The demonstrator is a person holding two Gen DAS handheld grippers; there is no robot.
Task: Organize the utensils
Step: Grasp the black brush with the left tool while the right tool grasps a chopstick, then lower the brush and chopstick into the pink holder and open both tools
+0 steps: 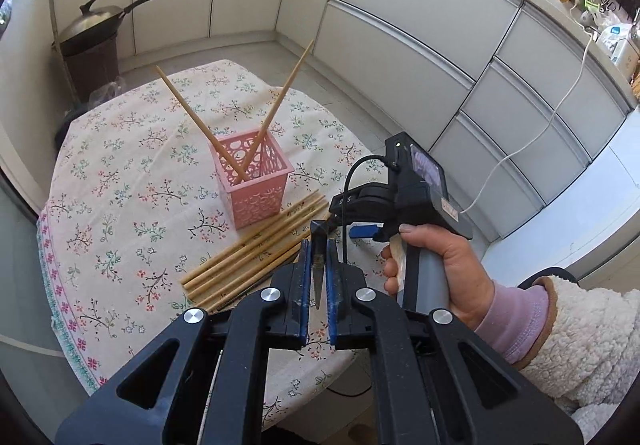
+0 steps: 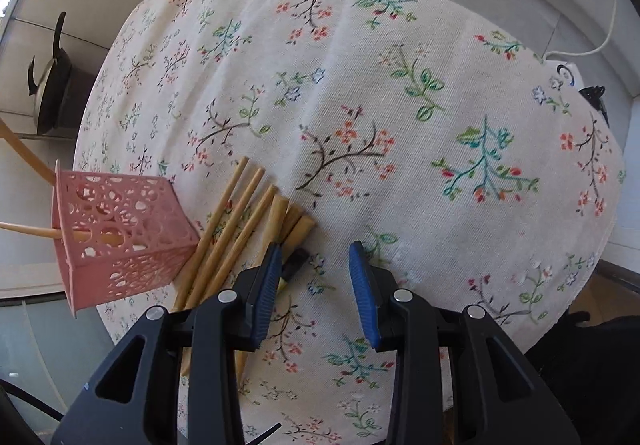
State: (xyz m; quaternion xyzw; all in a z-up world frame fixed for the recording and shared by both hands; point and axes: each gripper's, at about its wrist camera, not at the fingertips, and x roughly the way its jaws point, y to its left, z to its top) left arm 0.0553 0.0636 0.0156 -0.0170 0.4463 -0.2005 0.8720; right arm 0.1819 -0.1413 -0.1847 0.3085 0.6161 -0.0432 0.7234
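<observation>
The job now is to pick up one stick from the bunch of light brown bamboo chopsticks [image 1: 256, 249] that lies flat on the round table with the flowery cloth [image 1: 120, 165], just near and right of the pink plastic basket with round holes [image 1: 256, 181]. The right gripper [image 2: 312, 285] has its blue pads [image 2: 362, 297] apart, and only cloth is between them, so it grasps nothing. The thick ends of the chopsticks sit just to the left of its left pad. I think it should slide a little to the left, so that only one thick end is in the gap. Then it can pinch softly, lift, and drop the stick into the basket with the thin end first. Grabbing two at once could make one slip out. The left gripper [image 1: 319, 277] is clenched on a thin dark pointed stick [image 1: 319, 265], which looks like a dark chopstick. It is best to keep that one up and out of the way. The left wrist view shows things the right one does not. The basket stands up straight, with two tall bamboo chopsticks [image 1: 192, 113] crossing inside it, and a person's hand [image 1: 440, 269] holds the grey handle of the right gripper. The right wrist view shows the empty gap up close, and a small dark thing [image 2: 296, 261] by the left pad. I cannot tell what it is.
</observation>
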